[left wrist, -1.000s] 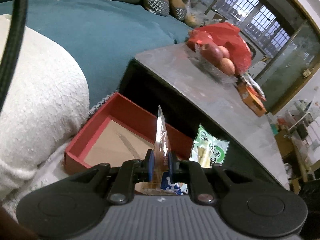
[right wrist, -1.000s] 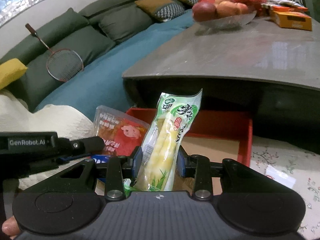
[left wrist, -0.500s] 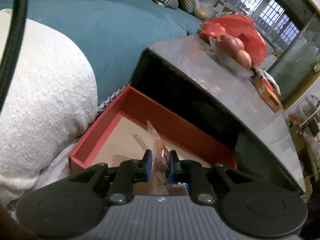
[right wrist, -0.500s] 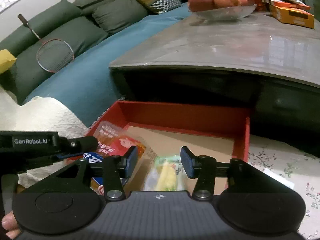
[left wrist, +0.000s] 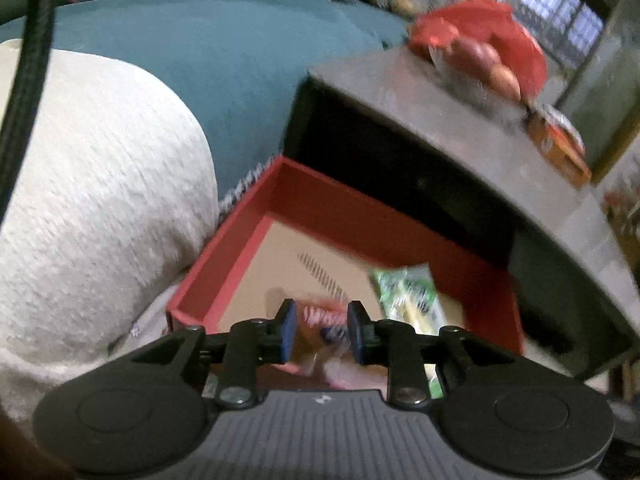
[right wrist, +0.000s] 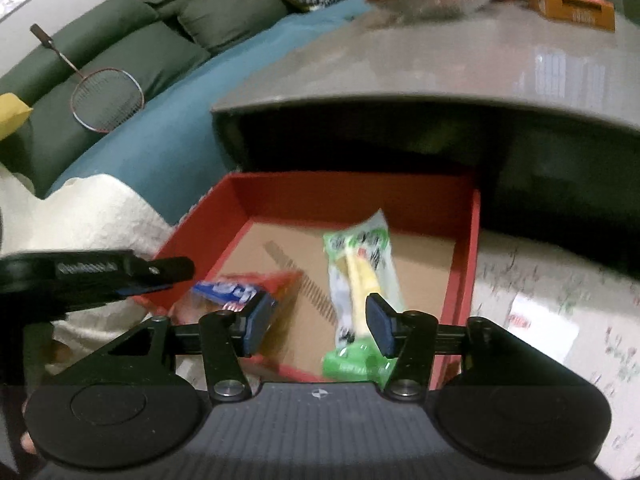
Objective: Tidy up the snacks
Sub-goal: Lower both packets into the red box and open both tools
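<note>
Two packets down in the red box (right wrist: 352, 196), so the step in hand reads as the drop-off: letting go of both snacks at once. Left gripper (left wrist: 322, 332) slack, jaws just now spreading apart, with the red packet (left wrist: 324, 320) showing in the gap but apparently no longer pinched; blurred there, so hard to tell whether touching a pad. From the right wrist view, same red packet (right wrist: 256, 292) lying by the near left corner of the box floor, just under the tip of the left gripper (right wrist: 160, 276). Right gripper (right wrist: 318, 322) likewise released, jaws parted wide and just now widening further, nothing between the pads; green packet (right wrist: 360, 272) flat on the cardboard floor, slanting toward the far wall, its near end passing under the right finger. Both tools tilted steeply downward over the near edge of the box, side by side, left one reaching in from the left rim. Box itself on the floor, tucked against the dark front of the low table (right wrist: 440, 64). Next, probably: lifting both tools straight up and clear without snagging a wrapper edge, then looking around for any snacks left outside; none plainly visible here beyond the orange carton (right wrist: 572, 4) up on the table.
</note>
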{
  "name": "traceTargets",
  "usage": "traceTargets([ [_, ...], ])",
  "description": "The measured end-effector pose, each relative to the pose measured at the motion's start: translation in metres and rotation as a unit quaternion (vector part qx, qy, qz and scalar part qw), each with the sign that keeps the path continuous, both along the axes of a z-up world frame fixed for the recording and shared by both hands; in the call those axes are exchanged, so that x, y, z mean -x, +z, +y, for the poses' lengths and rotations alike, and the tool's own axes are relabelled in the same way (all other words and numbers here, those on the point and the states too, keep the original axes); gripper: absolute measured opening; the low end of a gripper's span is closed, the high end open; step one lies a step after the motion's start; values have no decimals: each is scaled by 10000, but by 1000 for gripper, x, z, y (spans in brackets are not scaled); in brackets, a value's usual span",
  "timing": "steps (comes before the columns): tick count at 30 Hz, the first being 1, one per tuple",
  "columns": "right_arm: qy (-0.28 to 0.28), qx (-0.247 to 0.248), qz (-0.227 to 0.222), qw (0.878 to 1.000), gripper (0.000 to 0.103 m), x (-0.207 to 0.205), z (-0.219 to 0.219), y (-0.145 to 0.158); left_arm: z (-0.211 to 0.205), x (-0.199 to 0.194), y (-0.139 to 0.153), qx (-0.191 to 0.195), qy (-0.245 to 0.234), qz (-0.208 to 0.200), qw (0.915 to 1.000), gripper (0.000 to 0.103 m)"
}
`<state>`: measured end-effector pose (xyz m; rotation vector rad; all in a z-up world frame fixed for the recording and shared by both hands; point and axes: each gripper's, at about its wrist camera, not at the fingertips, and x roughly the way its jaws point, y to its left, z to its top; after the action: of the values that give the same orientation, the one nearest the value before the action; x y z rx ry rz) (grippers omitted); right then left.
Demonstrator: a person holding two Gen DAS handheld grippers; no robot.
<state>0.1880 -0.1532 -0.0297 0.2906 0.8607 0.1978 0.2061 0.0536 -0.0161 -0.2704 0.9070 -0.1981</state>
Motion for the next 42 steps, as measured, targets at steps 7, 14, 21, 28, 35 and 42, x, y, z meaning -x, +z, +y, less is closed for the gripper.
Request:
traceTargets([
  [7, 103, 75, 200, 9997, 61, 4, 7, -6, 10, 5, -1, 190, -68, 167, 9997, 23],
  [14, 26, 22, 415, 9991, 62, 6, -1, -7, 6, 14, 5, 28, -166, 113, 9998, 23],
  [21, 137, -4, 537, 9985, 63, 4, -3, -7, -3, -4, -2, -129, -262, 346, 9990, 24],
  [28, 235, 37, 673, 9974, 67, 3, -11, -7, -11, -1, 2, -420, -475, 499, 9967, 25],
  [35, 408, 217, 762, 9960, 62, 1, -12, -10, -11, 3, 4, -295, -572, 652, 9958, 26],
  [42, 459, 849, 315, 9948, 63, 1, 6, 6, -16, 12, 14, -260, -524, 485, 9971, 27],
])
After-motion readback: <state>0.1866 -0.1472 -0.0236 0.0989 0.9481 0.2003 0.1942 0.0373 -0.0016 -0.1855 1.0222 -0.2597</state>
